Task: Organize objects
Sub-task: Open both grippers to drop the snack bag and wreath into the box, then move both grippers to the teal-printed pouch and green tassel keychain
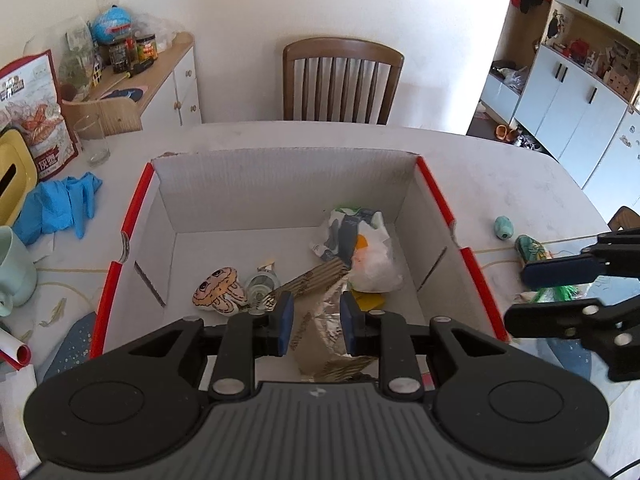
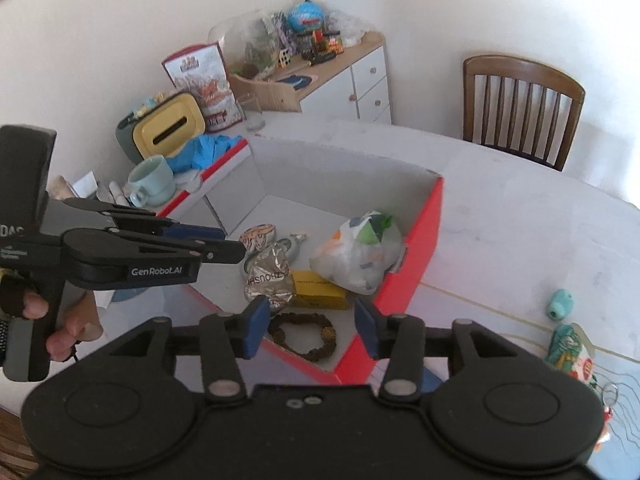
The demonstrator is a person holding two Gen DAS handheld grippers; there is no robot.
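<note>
Both of my grippers hang over the red-edged box (image 1: 436,196) with nothing held. From the left: my left gripper (image 1: 316,320) has its pads slightly parted above the foil packet (image 2: 269,276) inside; my right gripper (image 2: 312,330) is spread wide over the near corner, above the bead bracelet (image 2: 303,336). Still out on the table (image 2: 520,232), right of the box, lie the teal spool (image 2: 560,303) and a green packet (image 2: 570,348). I judge the spool comes next: I should swing right, straddle it squarely, then close gently so it cannot roll.
</note>
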